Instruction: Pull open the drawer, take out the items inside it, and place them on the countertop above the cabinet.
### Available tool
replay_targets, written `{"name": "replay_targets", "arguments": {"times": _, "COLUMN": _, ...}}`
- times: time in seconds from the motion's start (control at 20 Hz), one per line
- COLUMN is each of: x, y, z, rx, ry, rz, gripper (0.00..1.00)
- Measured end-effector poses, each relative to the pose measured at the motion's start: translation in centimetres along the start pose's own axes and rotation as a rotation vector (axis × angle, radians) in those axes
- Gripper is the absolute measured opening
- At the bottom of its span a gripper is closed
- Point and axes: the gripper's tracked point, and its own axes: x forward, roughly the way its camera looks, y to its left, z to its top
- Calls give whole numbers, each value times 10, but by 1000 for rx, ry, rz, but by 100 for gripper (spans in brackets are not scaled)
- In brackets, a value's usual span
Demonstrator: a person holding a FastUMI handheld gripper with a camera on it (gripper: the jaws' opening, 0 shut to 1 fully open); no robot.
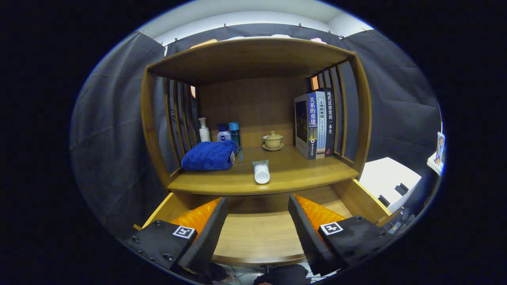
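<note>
The drawer [257, 233] is pulled open below the countertop [293, 176] of the wooden cabinet [253, 59], and its bare wooden bottom shows between the two fingers. The gripper [257, 215] has its fingers spread wide apart over the open drawer, and they hold nothing. On the countertop, just above the drawer front and ahead of the fingers, a white tube [261, 171] lies on its side with its cap toward the drawer. To the left of the tube rests a folded blue towel [210, 155]. Behind the towel, near the back wall of the cabinet, stand a white pump bottle [204, 130], a small blue-capped bottle [223, 133] and a blue bottle [235, 133]. Behind the tube, farther back, a lidded tea cup [273, 140] sits on a saucer. To the right of the tube, some books [315, 123] stand upright against the slatted side of the cabinet.
</note>
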Motion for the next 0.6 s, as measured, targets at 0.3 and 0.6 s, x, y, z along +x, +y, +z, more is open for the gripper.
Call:
{"name": "replay_targets", "arguments": {"times": 0.3, "x": -35, "y": 2, "z": -40, "rx": 2, "ry": -17, "rz": -29, "gripper": 99}}
{"name": "replay_targets", "arguments": {"times": 0.6, "x": -50, "y": 12, "z": -79, "rx": -63, "ry": 15, "rz": -23, "gripper": 99}}
